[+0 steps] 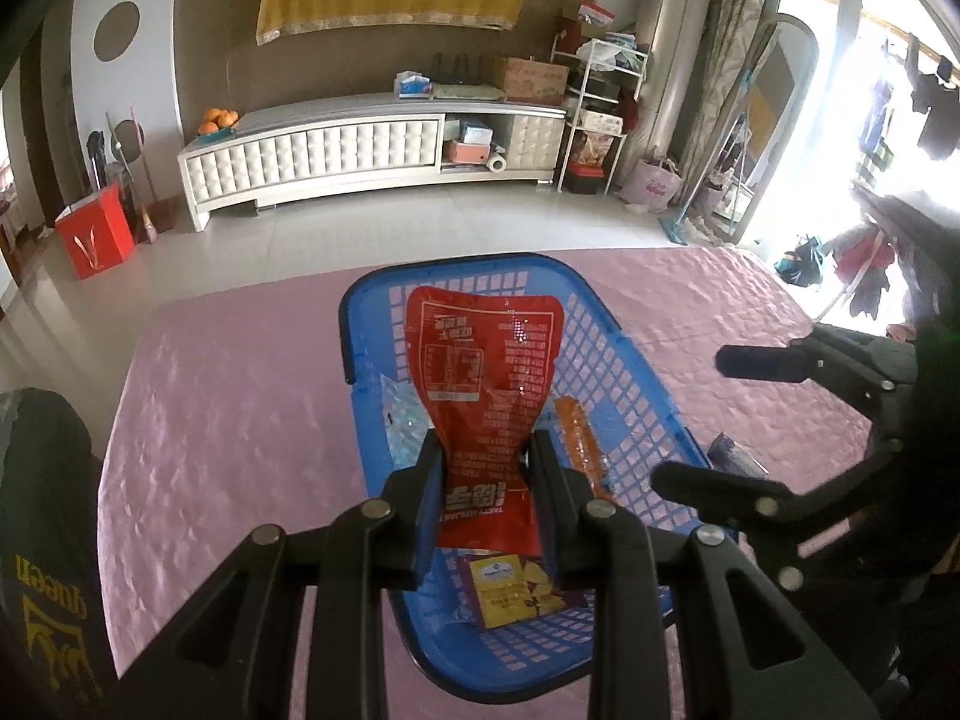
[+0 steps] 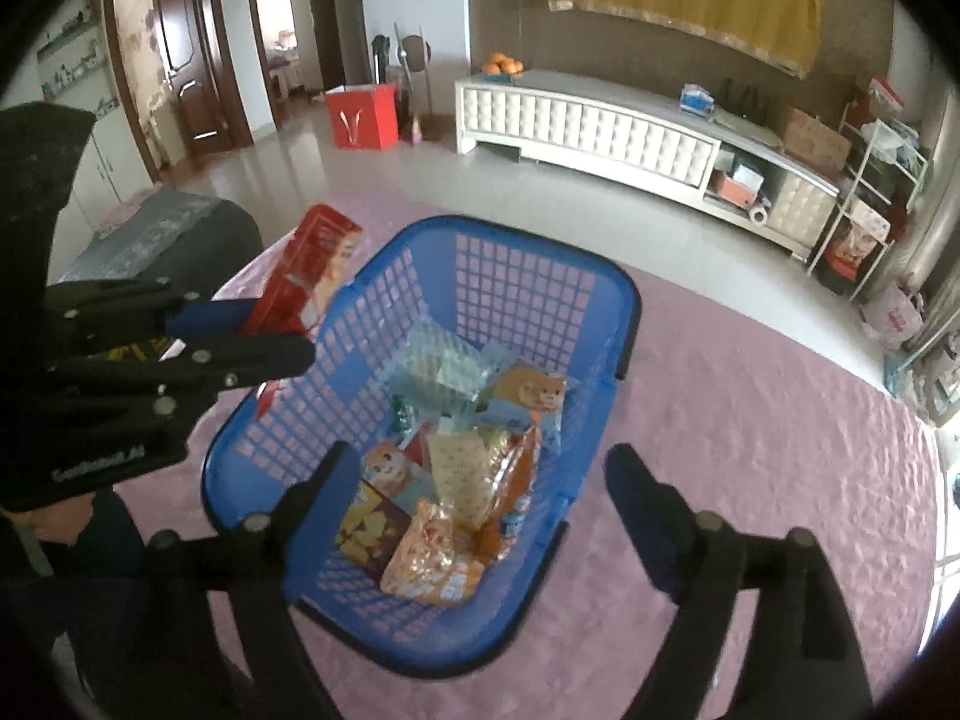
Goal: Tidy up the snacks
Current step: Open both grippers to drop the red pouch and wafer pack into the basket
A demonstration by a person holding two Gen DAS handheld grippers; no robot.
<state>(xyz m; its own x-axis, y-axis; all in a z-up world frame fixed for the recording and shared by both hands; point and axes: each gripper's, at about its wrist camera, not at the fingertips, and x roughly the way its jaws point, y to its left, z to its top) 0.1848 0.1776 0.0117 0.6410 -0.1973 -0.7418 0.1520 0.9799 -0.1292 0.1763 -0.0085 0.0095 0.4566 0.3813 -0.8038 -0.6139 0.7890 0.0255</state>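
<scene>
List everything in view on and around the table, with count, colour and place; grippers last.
basket: one, blue plastic lattice, on the pink tablecloth.
snack packets: several, mixed yellow, orange, clear and blue, piled in the basket; exact count unclear.
red pouch: one, red with white print, held above the basket.
tablecloth: one, pink, covering the table.
TV cabinet: one, white, against the far wall.
oranges: a pile, on the cabinet's left end.
red box: one, on the floor.
left gripper: black, shut on the red pouch.
right gripper: black, open over the basket, empty.
</scene>
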